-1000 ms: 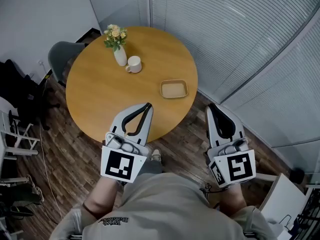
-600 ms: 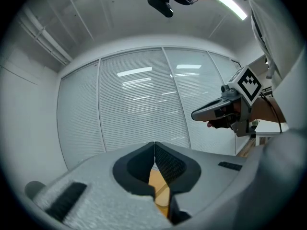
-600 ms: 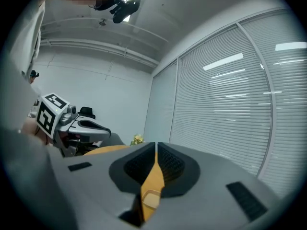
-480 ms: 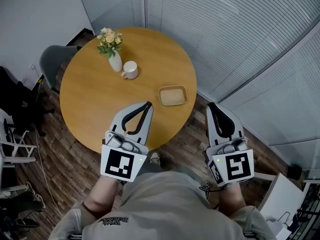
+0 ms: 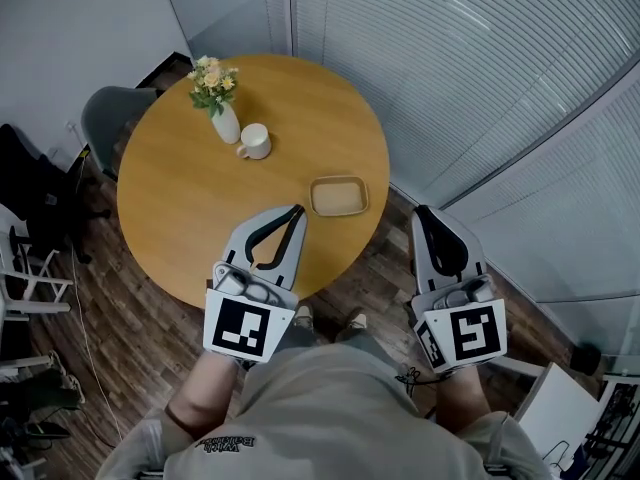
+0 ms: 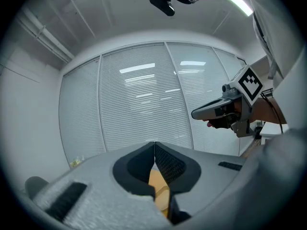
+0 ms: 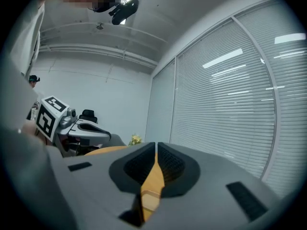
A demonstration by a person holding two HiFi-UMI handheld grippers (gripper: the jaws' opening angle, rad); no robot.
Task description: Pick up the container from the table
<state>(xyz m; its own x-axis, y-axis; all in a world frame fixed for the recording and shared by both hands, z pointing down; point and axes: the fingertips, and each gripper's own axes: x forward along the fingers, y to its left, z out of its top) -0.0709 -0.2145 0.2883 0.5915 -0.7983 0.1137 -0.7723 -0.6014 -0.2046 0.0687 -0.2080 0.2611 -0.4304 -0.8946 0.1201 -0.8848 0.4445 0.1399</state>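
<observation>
Ahead-right of left hand-held gripper [image 5: 296, 211] — container [image 5: 339, 196], untouched

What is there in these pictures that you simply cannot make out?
- Head view: whether anything lies in the container or the mug; both are too small.
- Head view: part of the table's near edge, covered by the left gripper; its legs, under the top.
- Left gripper view: nearly all of the tabletop, hidden by that gripper's own body.
- Head view: the chair, partly under the table.
</observation>
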